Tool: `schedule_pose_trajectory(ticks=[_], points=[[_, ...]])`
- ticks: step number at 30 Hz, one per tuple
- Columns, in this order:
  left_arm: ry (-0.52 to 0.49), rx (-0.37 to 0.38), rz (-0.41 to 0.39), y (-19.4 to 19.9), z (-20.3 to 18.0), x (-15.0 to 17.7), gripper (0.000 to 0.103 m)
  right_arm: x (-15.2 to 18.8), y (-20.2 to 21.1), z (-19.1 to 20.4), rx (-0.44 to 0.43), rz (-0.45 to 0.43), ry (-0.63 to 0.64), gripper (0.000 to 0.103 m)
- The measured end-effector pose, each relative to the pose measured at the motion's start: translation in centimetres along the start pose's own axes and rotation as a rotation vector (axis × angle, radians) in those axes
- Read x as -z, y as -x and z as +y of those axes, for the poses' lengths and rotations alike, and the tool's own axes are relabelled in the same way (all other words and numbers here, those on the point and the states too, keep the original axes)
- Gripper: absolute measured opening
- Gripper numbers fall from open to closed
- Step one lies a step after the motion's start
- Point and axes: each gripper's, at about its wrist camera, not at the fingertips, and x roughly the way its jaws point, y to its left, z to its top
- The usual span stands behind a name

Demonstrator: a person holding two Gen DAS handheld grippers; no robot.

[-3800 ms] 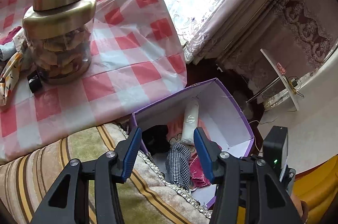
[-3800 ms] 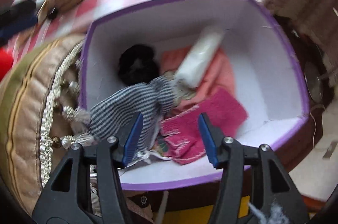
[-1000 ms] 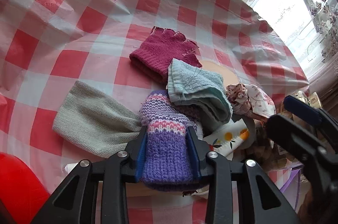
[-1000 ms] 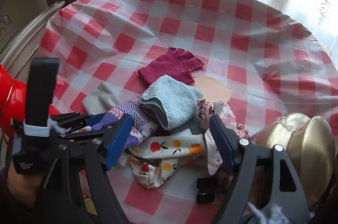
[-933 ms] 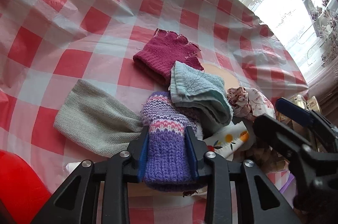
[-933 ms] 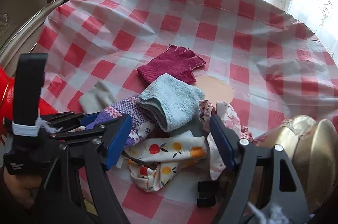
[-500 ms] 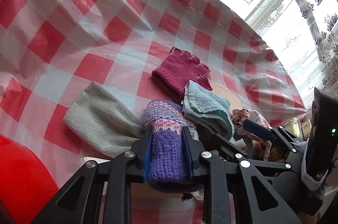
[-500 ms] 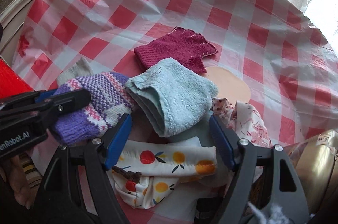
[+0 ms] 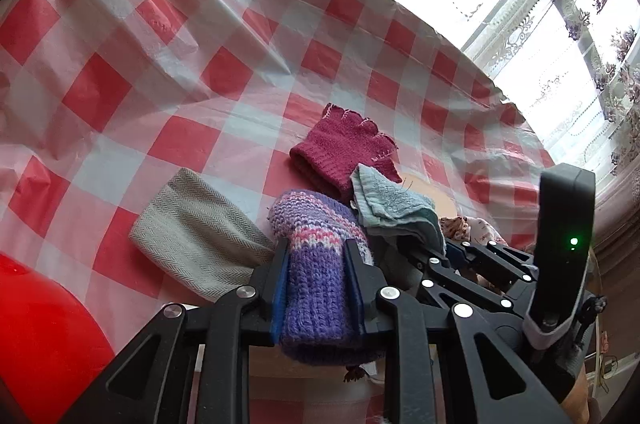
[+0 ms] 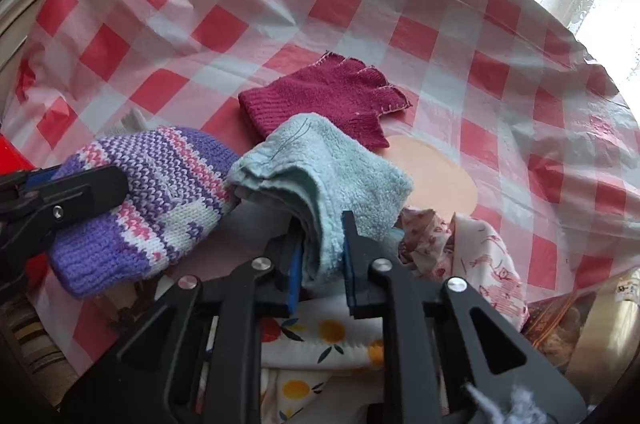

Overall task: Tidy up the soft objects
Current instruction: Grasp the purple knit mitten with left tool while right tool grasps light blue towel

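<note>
The left claw [image 9: 314, 278] is clamped on the cuff of the purple mitten [image 9: 316, 264]; the right claw [image 10: 320, 260] is clamped on the folded blue towel [image 10: 320, 171]. Both grips sit at a near edge, likely so each item lifts clear of the pile. Landmark: the red glove [image 10: 324, 99], flat on the bench [image 10: 180, 3]. The towel overlaps the glove's near edge; the mitten sits left of the towel.

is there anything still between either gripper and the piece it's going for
No. The left gripper is shut directly on the purple knit mitten, and the right gripper is shut on the folded light blue towel. Nothing visible sits between fingers and fabric.
</note>
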Motion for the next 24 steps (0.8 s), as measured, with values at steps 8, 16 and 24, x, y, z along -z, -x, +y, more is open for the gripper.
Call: schedule_pose_trajectory(ticks=[8,16,24], points=[[-0.006,0.002,-0.069,1.7,-0.4,-0.2,0.025,-0.3,4.3,-0.4,-0.026,-0.099,-0.05,0.016],[-0.036,-0.004,-0.13,3.9,-1.5,0.4,0.025,0.3,9.4,-0.8,-0.049,-0.18,-0.076,0.016],[-0.062,0.006,-0.184,6.9,-2.8,1.4,0.025,2.4,13.6,-0.6,-0.076,-0.219,-0.092,0.016]])
